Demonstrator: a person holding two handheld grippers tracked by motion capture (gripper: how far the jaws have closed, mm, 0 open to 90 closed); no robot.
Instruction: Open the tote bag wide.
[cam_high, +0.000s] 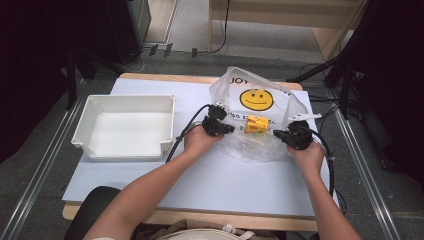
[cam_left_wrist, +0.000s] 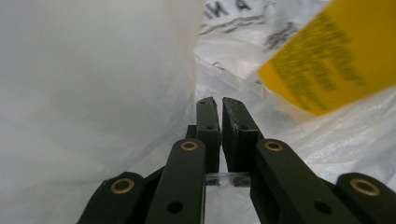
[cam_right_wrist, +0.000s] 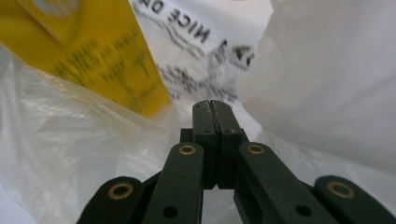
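Both grippers — left gripper (cam_high: 226, 126) and right gripper (cam_high: 281, 134), each pinching the plastic bag (cam_high: 235, 92) film — hold it at nine and three o'clock; the yellow box (cam_high: 256, 124) remains inside, and the white tray (cam_high: 95, 107) sits bare.

We note that the plastic bag (cam_high: 260, 117) veils its contents: through the film we make out a yellow box (cam_high: 256, 124), but its print is too small to read from the high view. In the left gripper view that yellow box (cam_left_wrist: 327, 60) is cut off by the top and right edges, its lettering blurred past reading. In the right gripper view the box (cam_right_wrist: 93, 51) runs off the top left corner, text equally smeared. The black lettering on the bag (cam_right_wrist: 187, 28) is partly cut off and creased. We cannot tell what lies beneath the box.
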